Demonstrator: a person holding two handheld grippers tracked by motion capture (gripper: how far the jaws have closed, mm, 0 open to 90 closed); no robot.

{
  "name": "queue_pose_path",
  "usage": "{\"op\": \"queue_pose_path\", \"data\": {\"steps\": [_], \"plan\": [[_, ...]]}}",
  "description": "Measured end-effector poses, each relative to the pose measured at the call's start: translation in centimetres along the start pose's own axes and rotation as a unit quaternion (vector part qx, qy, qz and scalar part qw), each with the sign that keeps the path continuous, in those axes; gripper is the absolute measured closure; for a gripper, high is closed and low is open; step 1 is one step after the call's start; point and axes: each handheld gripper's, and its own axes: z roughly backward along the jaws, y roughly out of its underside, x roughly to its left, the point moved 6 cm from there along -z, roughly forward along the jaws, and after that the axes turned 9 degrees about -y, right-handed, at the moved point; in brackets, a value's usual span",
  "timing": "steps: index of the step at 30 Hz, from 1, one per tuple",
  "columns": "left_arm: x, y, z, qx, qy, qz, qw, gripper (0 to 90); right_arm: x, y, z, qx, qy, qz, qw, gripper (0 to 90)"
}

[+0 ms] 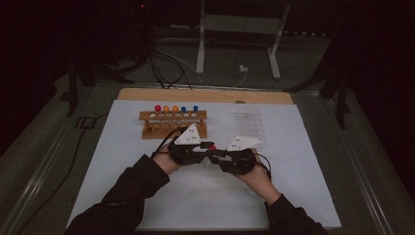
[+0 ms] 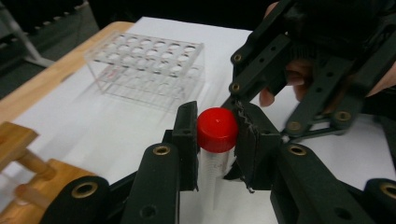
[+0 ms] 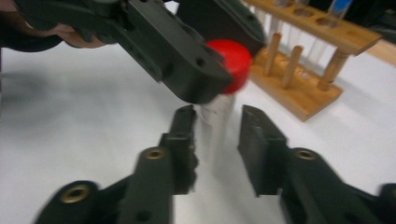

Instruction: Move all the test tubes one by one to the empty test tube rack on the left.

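The high view is looking dim, with light falling mostly on the white table sheet [image 1: 205,196] while the surroundings are sinking into black. The right gripper view is smearing with motion blur, softening the red cap [image 3: 232,63] and wooden rack [image 3: 308,88]. The left gripper view is staying sharper, its clear rack [image 2: 144,70] casting soft shadows.

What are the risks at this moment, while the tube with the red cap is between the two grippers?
1. The left gripper clamps the tube just under its red cap; the smooth clear wall might slip.
2. The right gripper is open around the lower tube, apparently not gripping yet. If the left releases too early, the tube could fall onto the white sheet.
3. The wooden rack with capped tubes stands close behind; a wide swing might knock it.
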Motion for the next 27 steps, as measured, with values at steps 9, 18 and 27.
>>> {"op": "queue_pose_path", "data": {"steps": [9, 18, 27], "plan": [[2.2, 1.1, 2.9, 0.001, -0.036, 0.019, 0.9992, 72.0, 0.2, -0.3, 1.3, -0.024, 0.012, -0.001, 0.9996, 34.1], [6.3, 2.0, 7.7, 0.000, -0.107, 0.039, 0.9935, 72.0, 0.1, -0.2, 1.2, -0.032, 0.008, -0.023, 0.9992, 1.3], [11.6, 1.8, 11.6, -0.005, -0.194, 0.059, 0.9792, 72.0, 0.0, -0.1, 1.4, -0.033, 0.004, -0.022, 0.9992, 0.0]]}}
